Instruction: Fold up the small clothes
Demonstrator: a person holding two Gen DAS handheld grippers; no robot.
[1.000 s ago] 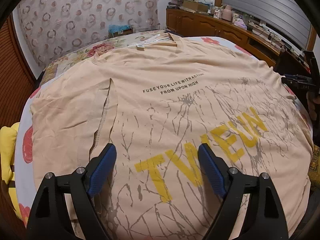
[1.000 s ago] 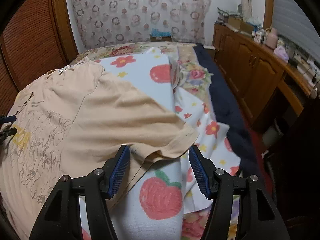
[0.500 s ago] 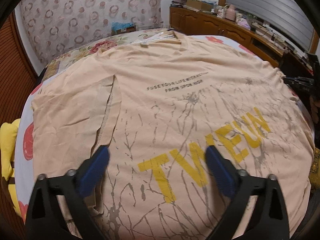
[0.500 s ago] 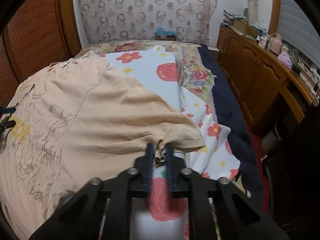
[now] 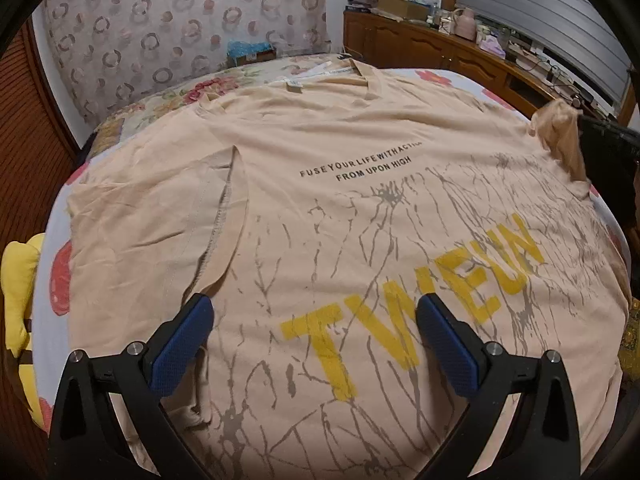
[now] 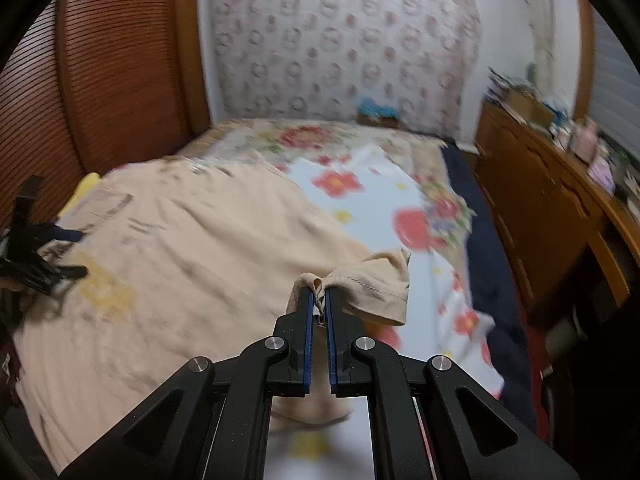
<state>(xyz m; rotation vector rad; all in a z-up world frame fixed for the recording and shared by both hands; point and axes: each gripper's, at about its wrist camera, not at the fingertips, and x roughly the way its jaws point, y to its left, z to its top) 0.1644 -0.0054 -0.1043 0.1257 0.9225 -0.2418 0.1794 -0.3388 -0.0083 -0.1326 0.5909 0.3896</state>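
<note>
A peach T-shirt (image 5: 340,208) with yellow letters and grey crack print lies spread flat on the bed. My left gripper (image 5: 314,314) hangs wide open just above its lower front, nothing between the blue pads. One sleeve (image 5: 152,232) lies folded inward on the left. In the right wrist view my right gripper (image 6: 319,298) is shut on the hem of the other sleeve (image 6: 376,288), which is lifted off the bed. That raised sleeve (image 5: 560,140) also shows at the right edge of the left wrist view. The left gripper (image 6: 44,256) appears far left.
The bed has a white fruit-print sheet (image 6: 360,184) and a navy blanket (image 6: 480,248) along its right side. A wooden dresser (image 6: 552,200) with clutter runs along the right wall. A wooden slatted panel (image 6: 100,80) stands left. A yellow cushion (image 5: 18,280) lies at the bed's left edge.
My right gripper shut on the sleeve hem, then rose and lifted the sleeve off the bed. The left gripper's jaws widened slightly and it stayed in place.
</note>
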